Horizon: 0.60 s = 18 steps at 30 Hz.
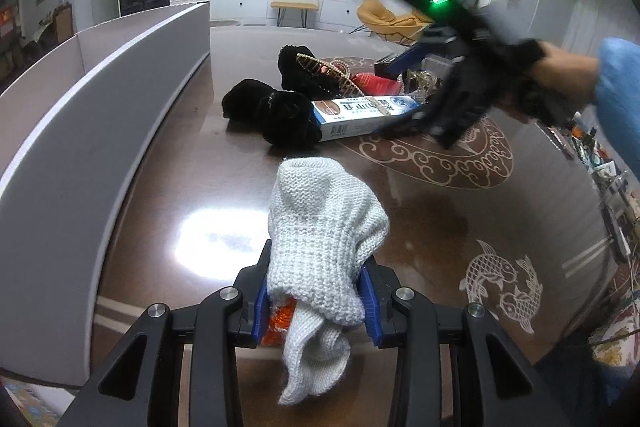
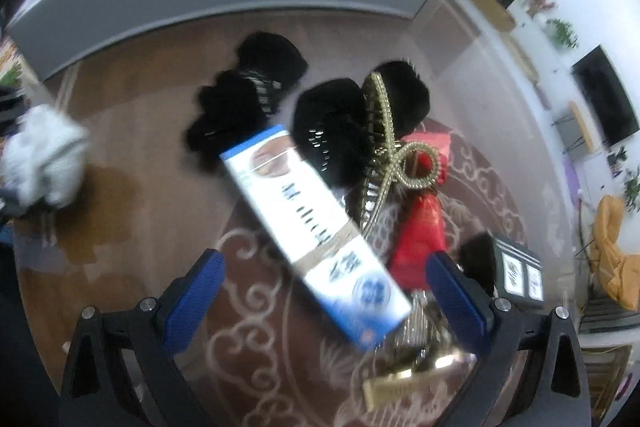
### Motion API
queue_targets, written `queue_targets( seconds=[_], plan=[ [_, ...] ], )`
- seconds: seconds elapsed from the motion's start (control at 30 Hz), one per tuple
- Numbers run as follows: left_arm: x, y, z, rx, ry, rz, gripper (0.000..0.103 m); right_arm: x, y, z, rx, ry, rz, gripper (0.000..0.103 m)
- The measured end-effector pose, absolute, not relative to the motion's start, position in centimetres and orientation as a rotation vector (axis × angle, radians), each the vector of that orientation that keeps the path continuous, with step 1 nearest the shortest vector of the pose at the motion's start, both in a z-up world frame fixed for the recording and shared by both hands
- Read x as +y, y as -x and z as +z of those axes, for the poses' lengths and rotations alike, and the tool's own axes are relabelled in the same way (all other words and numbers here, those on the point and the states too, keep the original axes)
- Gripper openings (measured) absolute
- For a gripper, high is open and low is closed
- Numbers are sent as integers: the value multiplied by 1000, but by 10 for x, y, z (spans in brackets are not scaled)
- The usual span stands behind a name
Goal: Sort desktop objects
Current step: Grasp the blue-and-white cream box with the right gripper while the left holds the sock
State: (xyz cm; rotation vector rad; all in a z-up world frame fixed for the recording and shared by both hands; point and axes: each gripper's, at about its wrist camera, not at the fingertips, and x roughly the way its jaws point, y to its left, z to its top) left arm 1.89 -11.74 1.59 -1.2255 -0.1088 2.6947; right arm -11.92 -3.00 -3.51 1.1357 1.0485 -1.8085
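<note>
Toothpaste box flat, long axis diagonal between open jaws.

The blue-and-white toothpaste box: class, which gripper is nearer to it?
Right. The right gripper hovers open directly over the box; the left gripper holds a white knitted sock farther back.

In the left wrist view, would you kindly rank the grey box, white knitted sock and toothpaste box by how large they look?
1. grey box
2. white knitted sock, though nearness to the camera inflates it
3. toothpaste box, lying farther off, so its true size against the sock is unsure
</note>
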Motion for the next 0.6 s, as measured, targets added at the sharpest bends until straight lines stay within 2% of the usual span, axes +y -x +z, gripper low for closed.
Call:
queue_targets(
  seconds=[0.03,0.1,0.17,0.23,0.3,0.37,0.47,0.5,0.53,0.6],
  plan=[
    [-119,-20,17,-112,1221,2692,37,-32,124,-39,1045,-1165,-1788,99],
    [-121,-24,21,-111,1207,2691,37,-34,132,-53,1033,-1267,-1705,82],
    [-123,-27,24,-109,1190,2697,37,-31,134,-49,943,-1326,-1669,61],
    [-125,-29,28,-124,1172,2696,37,-27,124,-50,901,-1397,-1605,56],
    [-125,-28,29,-136,1164,2692,37,-24,109,-54,910,-1423,-1569,56],
    [-122,-25,29,-135,1165,2686,37,-24,109,-58,874,-1446,-1616,63],
    [-122,-23,30,-136,1182,2693,37,-26,118,-58,743,-1430,-1737,67],
    [-125,-24,33,-144,1194,2696,37,-26,120,-58,720,-1434,-1764,65],
    [-128,-27,35,-154,1196,2699,37,-24,123,-57,707,-1449,-1795,48],
    [-139,-32,45,-189,1198,2698,37,-15,127,-54,620,-1511,-1813,44]
  ],
)
